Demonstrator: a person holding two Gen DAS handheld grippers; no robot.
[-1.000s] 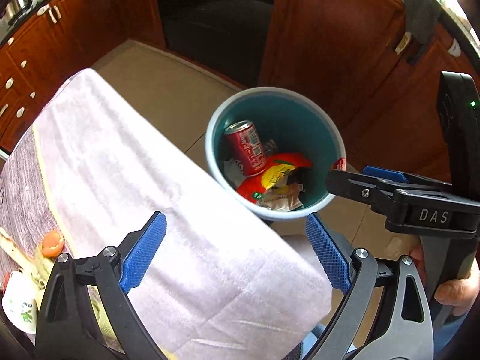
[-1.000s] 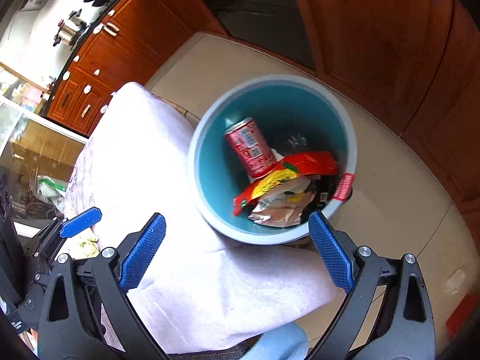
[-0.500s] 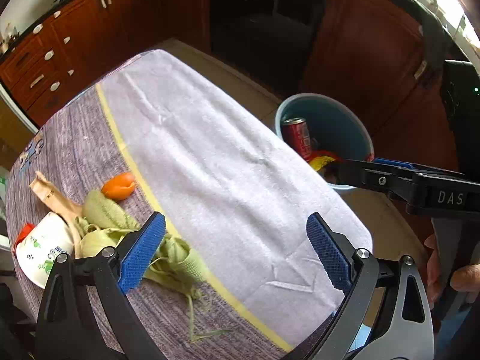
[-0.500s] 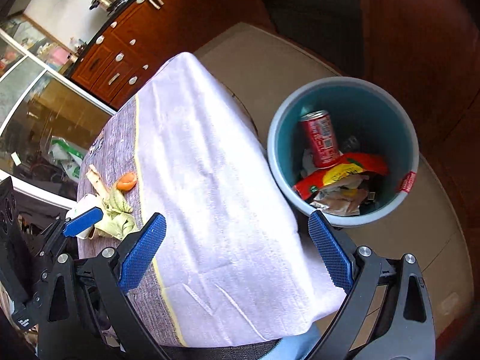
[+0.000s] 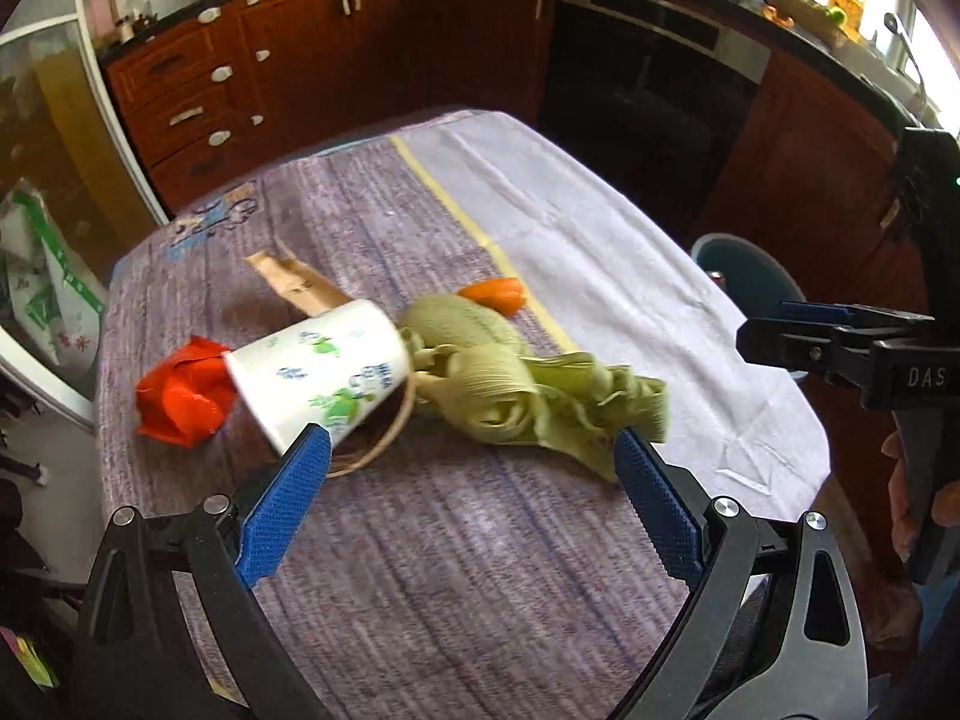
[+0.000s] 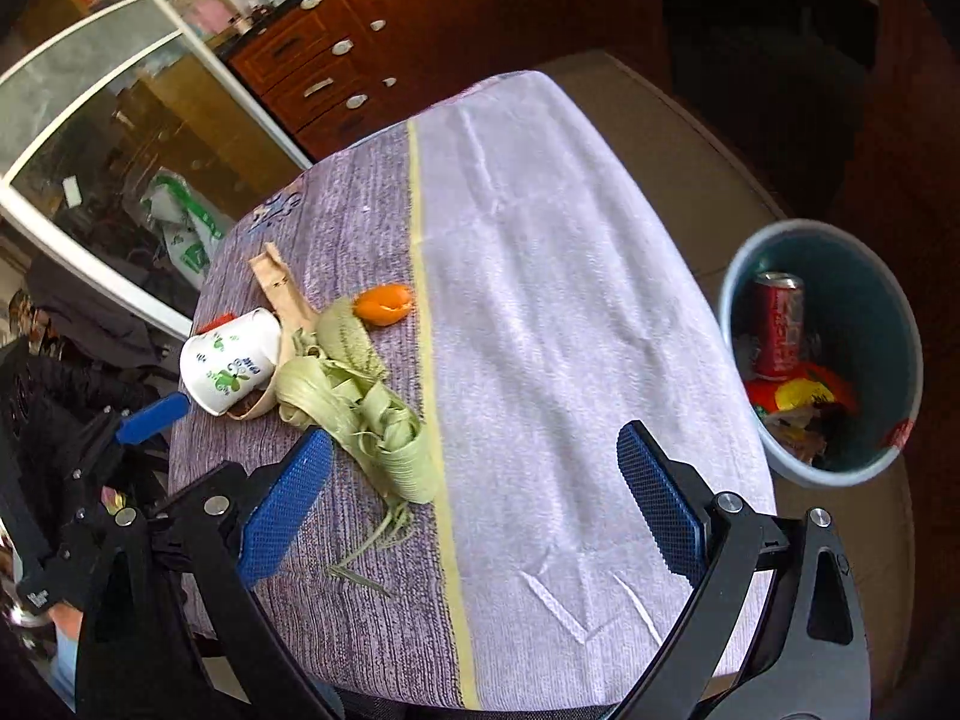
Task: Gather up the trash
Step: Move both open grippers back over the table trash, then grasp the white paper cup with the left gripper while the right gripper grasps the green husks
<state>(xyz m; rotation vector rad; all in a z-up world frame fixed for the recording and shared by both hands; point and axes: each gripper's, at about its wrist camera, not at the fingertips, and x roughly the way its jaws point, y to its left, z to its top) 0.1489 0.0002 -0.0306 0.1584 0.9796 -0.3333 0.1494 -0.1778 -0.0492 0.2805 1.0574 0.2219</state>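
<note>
What moved: You swung both tongs away from the round blue-green trash bin (image 6: 822,354). Half a second ago the left camera saw mostly white cloth; now it looks right at the pile of trash.

Left tongs: Your left gripper (image 5: 474,504) is wide open and holds nothing. It hangs over the table, just in front of the pile.

Right tongs: Your right gripper (image 6: 474,504) is wide open too, and empty. It hangs over the near edge of the table, with the yellow stripe of the cloth between its blue pads.

Table: It wears a purple and white towel cloth (image 6: 540,276).

Trash on the table: A white paper cup with green pictures (image 5: 318,372) lies on its side. A crumpled red wrapper (image 5: 180,396) touches its bottom end. A tan strip of paper (image 5: 294,288) pokes out behind the cup. A heap of pale green corn husks (image 5: 522,390) lies just beside the cup's mouth. An orange piece of peel (image 5: 495,294) sits behind the husks, near the yellow stripe.

Bin: It stands on the floor off the right side of the table, well apart from the pile. Inside are a red soda can (image 6: 777,324) and a red and yellow snack bag (image 6: 798,393).

Your hand: A bit of it (image 5: 912,498) shows on the right tongs' handle.
</note>
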